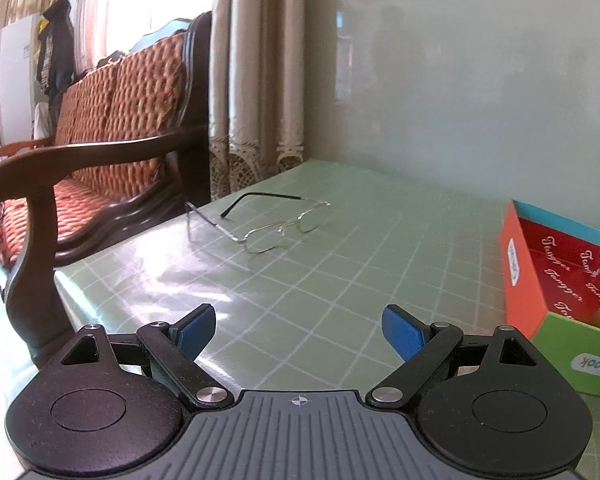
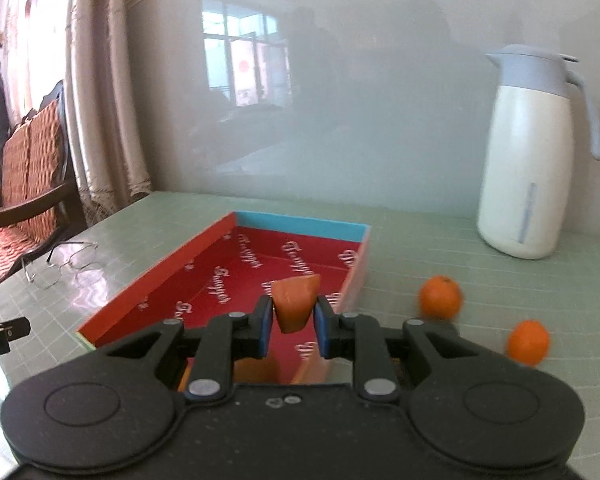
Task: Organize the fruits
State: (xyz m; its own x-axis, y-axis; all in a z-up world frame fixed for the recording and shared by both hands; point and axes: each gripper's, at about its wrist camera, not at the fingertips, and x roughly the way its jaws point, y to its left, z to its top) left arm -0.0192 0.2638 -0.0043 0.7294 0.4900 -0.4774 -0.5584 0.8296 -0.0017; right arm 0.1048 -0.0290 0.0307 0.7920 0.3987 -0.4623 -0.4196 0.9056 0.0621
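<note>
Two oranges wait on desk. Right fingers pinch orange piece over red box. Left fingers spread, empty. Lower gently, drop inside.

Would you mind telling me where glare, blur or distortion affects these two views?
Left wrist view: window glare washes out the table near the glasses, and the fisheye bends the wall's top edge. Right wrist view: the two oranges on the table look smeared, as does the orange piece in the right tool; the glossy wall mirrors a window.
</note>
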